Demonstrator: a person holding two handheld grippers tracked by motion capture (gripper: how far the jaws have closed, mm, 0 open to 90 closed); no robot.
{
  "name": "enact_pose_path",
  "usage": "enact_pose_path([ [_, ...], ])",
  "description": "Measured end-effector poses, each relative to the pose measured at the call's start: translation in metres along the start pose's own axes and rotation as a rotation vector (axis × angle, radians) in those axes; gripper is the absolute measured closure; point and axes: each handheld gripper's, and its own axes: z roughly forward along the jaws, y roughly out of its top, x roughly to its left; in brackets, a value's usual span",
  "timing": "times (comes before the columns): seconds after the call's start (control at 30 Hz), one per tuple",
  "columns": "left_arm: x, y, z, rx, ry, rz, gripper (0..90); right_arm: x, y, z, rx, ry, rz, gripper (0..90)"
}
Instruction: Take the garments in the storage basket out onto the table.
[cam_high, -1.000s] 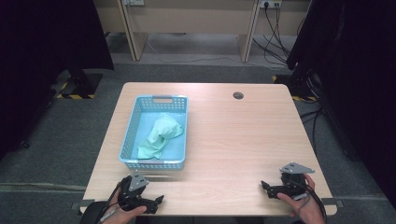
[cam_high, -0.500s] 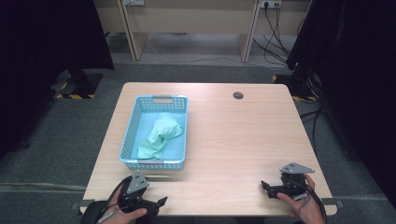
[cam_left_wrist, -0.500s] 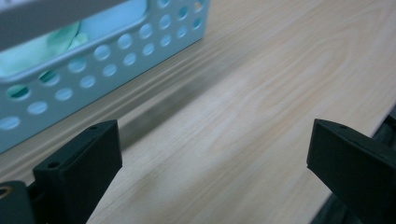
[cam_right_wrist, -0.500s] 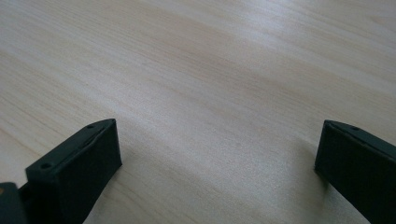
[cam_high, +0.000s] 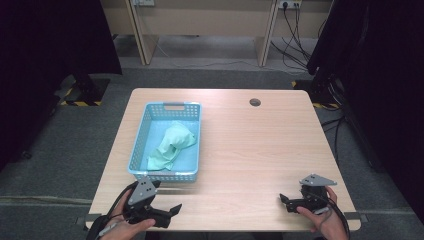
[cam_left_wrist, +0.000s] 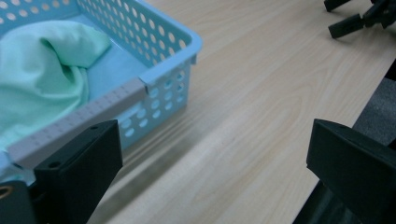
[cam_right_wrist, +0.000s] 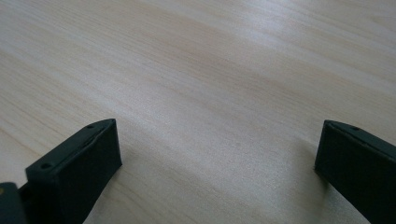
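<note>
On my left, the left gripper (cam_high: 170, 212) sits at the near table edge with its jaws spread wide and empty, just in front of the blue basket (cam_high: 192, 142). The green cloth (cam_high: 172, 146) lies crumpled inside that basket, touched by nothing. I judge the work hasn't begun: the cloth is not yet gripped or lifted out. The middle of the wooden table (cam_high: 250, 150) is bare. Over on my right, the right gripper (cam_high: 286, 201) rests near the front corner, jaws also spread, holding nothing, well apart from the basket.
</note>
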Motion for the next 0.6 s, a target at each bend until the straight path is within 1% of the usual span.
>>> enact_pose_path([
  [0.07, 0.005, 0.006, 0.000, -0.009, 0.006, -0.014, 2.7, 0.000, 0.000, 0.000, 0.000, 0.000, 0.000, 0.3],
  [0.1, 0.011, 0.012, 0.001, -0.023, 0.012, -0.026, 2.7, 0.000, 0.000, 0.000, 0.000, 0.000, 0.000, 0.4],
  [0.13, 0.011, 0.012, 0.001, -0.023, 0.012, -0.026, 2.7, 0.000, 0.000, 0.000, 0.000, 0.000, 0.000, 0.4],
  [0.17, 0.018, 0.018, 0.003, -0.033, 0.005, -0.056, 2.7, 0.000, 0.000, 0.000, 0.000, 0.000, 0.000, 0.4],
  [0.23, 0.018, 0.018, 0.003, -0.033, 0.005, -0.056, 2.8, 0.000, 0.000, 0.000, 0.000, 0.000, 0.000, 0.4],
  [0.27, 0.023, 0.022, 0.006, -0.031, 0.019, -0.062, 2.8, 0.000, 0.000, 0.000, 0.000, 0.000, 0.000, 0.4],
  [0.3, 0.023, 0.022, 0.006, -0.031, 0.019, -0.062, 2.8, 0.000, 0.000, 0.000, 0.000, 0.000, 0.000, 0.4],
  [0.33, 0.028, 0.027, 0.009, -0.033, 0.017, -0.068, 2.8, 0.000, 0.000, 0.000, -0.001, 0.000, 0.000, 0.4],
  [0.4, 0.028, 0.027, 0.009, -0.033, 0.017, -0.068, 2.7, 0.000, 0.000, 0.000, 0.000, 0.000, 0.000, 0.4],
  [0.43, 0.034, 0.029, 0.011, -0.032, 0.028, -0.079, 2.7, 0.000, 0.000, 0.000, 0.000, 0.000, 0.000, 0.4],
  [0.47, 0.034, 0.029, 0.011, -0.032, 0.028, -0.079, 2.7, 0.000, 0.000, 0.000, 0.000, 0.000, 0.000, 0.4],
  [0.5, 0.039, 0.032, 0.013, -0.028, 0.034, -0.089, 2.7, 0.000, 0.000, 0.000, 0.000, 0.000, 0.000, 0.4],
  [0.57, 0.039, 0.032, 0.013, -0.028, 0.034, -0.089, 2.8, 0.000, 0.000, 0.000, 0.000, 0.000, -0.003, 0.4],
  [0.6, 0.043, 0.034, 0.014, -0.030, 0.039, -0.095, 2.8, 0.000, 0.000, 0.000, 0.000, 0.000, -0.003, 0.4],
])
